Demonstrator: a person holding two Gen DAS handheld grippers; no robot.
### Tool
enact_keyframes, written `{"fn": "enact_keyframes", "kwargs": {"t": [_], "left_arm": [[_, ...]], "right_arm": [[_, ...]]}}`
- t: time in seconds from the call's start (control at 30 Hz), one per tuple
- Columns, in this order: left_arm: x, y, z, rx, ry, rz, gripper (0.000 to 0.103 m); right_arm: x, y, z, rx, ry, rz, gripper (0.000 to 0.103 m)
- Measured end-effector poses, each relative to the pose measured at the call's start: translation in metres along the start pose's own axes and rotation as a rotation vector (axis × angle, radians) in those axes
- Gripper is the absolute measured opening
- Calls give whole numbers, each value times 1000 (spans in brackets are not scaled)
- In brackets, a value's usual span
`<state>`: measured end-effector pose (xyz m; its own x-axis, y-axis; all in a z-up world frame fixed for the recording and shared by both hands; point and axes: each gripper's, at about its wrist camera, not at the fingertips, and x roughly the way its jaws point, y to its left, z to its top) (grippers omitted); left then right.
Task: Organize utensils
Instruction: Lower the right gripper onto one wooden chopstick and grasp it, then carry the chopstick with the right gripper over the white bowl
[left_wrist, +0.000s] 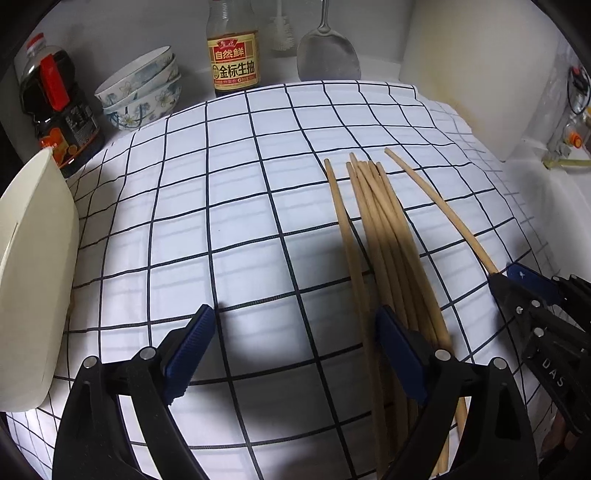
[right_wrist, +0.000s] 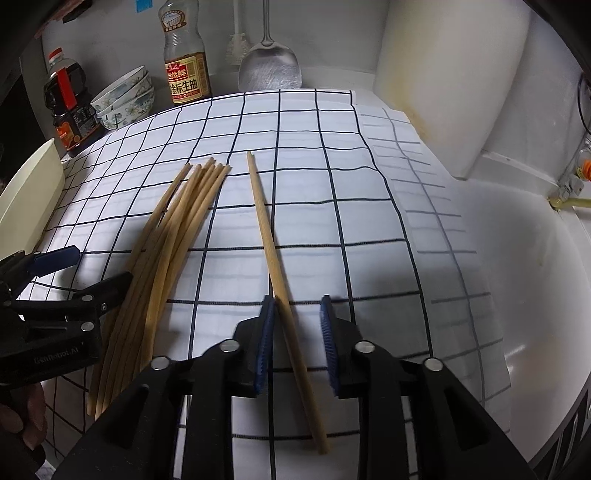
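The left tongs (left_wrist: 295, 332) stand wide apart with nothing between them; their right pad sits against a bundle of chopsticks (left_wrist: 384, 236), about six, lying on the checked cloth (left_wrist: 221, 206) over the table. Just right of the bundle, a single chopstick (right_wrist: 275, 266) lies between the right tongs (right_wrist: 297, 332), which are partly apart: the left pad touches it, the right pad stands clear. Beyond both tongs stand two bottles (left_wrist: 232, 51), three stacked bowls (left_wrist: 142, 92) and one spatula (left_wrist: 327, 51). Only the right view shows the person's hand (right_wrist: 22, 417).
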<state>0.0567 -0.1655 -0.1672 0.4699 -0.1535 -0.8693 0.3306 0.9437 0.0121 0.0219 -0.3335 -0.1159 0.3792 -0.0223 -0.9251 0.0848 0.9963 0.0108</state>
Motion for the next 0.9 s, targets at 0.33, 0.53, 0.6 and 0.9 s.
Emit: {"fn": "enact_keyframes", "kwargs": {"t": [0.33, 0.53, 0.6, 0.9], "left_arm": [[-7, -16, 2, 45, -29, -38, 35], [-6, -22, 5, 56, -16, -57, 9], [-6, -20, 5, 49, -6, -64, 8], [-27, 3, 3, -18, 27, -117, 7]], "right_arm": [[7, 5, 9, -37, -7, 28, 39], [7, 11, 11, -51, -5, 16, 7], [6, 8, 10, -29, 0, 27, 6], [-15, -3, 1, 132, 25, 109, 6]]}}
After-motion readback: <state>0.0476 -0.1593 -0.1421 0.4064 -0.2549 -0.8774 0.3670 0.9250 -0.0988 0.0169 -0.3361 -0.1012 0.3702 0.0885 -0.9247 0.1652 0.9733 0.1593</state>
